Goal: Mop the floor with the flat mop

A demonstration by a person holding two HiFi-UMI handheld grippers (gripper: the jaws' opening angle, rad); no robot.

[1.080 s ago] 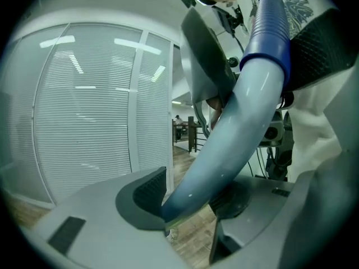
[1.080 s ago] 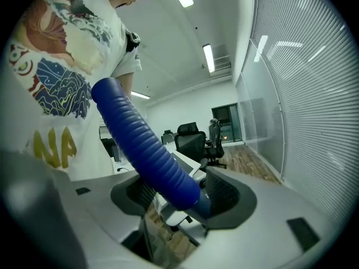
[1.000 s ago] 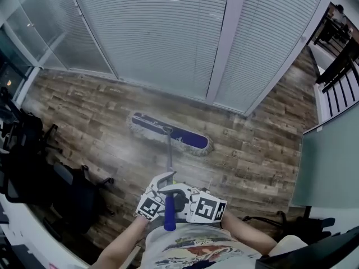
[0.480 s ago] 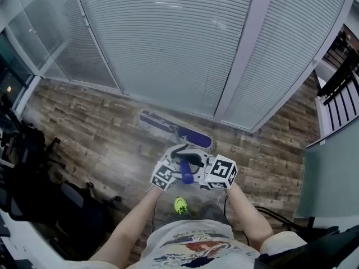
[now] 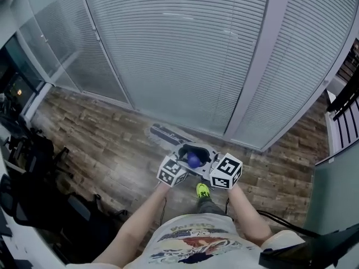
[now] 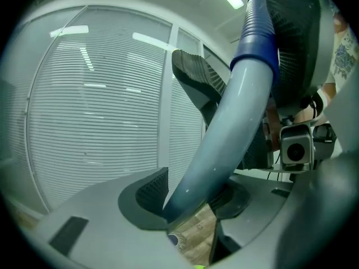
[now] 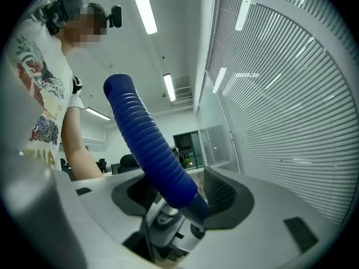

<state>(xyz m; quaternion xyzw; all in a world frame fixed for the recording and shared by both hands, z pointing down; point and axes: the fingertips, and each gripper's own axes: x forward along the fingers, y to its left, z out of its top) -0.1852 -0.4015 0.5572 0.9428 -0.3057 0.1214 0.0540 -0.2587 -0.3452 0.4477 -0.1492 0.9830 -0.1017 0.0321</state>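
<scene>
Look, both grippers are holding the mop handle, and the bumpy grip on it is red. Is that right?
Almost. The left gripper and the right gripper both hold the mop handle, but the bumpy grip is blue, not red. The right gripper view shows it plainly, running between that gripper's jaws.

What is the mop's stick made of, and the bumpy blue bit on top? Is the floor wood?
The mop pole is smooth, pale, glossy: probably painted metal. The blue grip is ribbed and matte: likely rubber or soft plastic. The floor shows brown grained planks: wood or wood-look laminate.
</scene>
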